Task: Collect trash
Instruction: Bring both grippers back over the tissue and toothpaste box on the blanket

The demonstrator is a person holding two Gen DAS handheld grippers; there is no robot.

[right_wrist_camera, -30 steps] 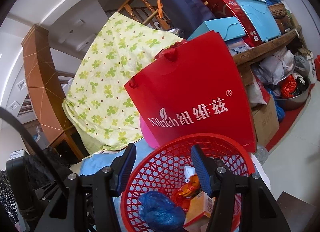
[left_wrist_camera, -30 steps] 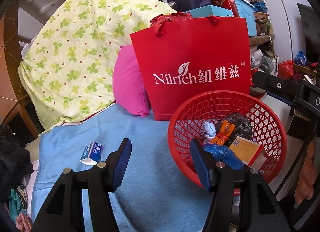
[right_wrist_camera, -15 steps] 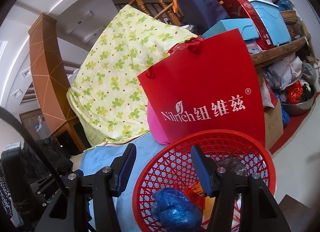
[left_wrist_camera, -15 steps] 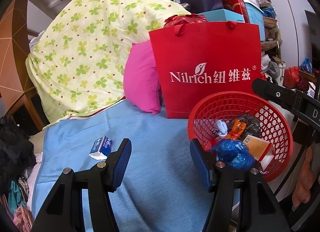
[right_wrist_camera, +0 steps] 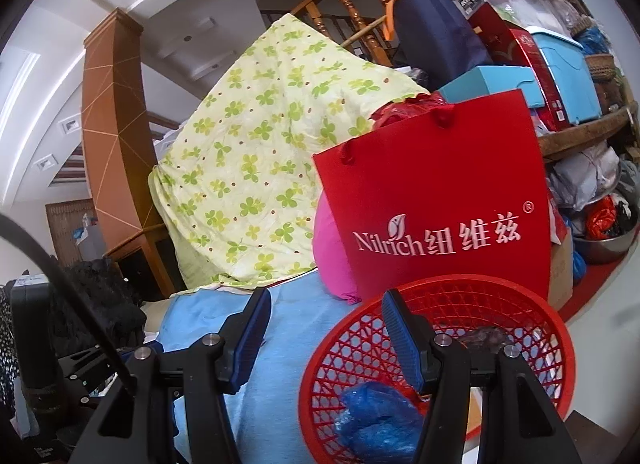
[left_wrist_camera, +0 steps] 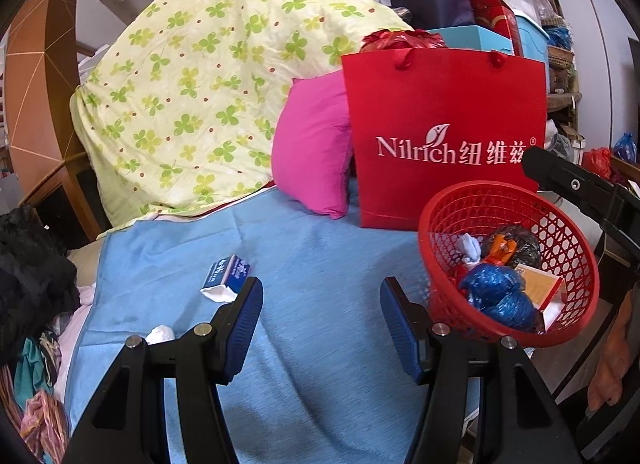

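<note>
Small blue-and-white carton [left_wrist_camera: 226, 273], crumpled at one end, lies on the blue sheet [left_wrist_camera: 320, 256] just ahead of the left gripper's [left_wrist_camera: 321, 326] left finger, not touching it. A white wad [left_wrist_camera: 160, 334] sits nearer, by that finger's base.

Left gripper: jaws wide apart, nothing between them, hovering above the sheet. Right gripper [right_wrist_camera: 324, 332]: jaws also spread, empty; its right finger overlaps the near rim of the red mesh basket [right_wrist_camera: 532, 308].

Basket sits at the sheet's right edge. Contents, seen from the left wrist: blue plastic bag [left_wrist_camera: 500, 296], orange wrapper [left_wrist_camera: 502, 248], dark crumpled bag [left_wrist_camera: 524, 238], pale blue scrap [left_wrist_camera: 469, 246], tan box [left_wrist_camera: 540, 286].

Behind basket: red "Nilrich" paper bag [left_wrist_camera: 444, 104], upright. Pink pillow [left_wrist_camera: 312, 144] just to its left, leaning against a clover-print quilt [left_wrist_camera: 208, 84]. Dark clothing [left_wrist_camera: 28, 264] heaped at the far left.
</note>
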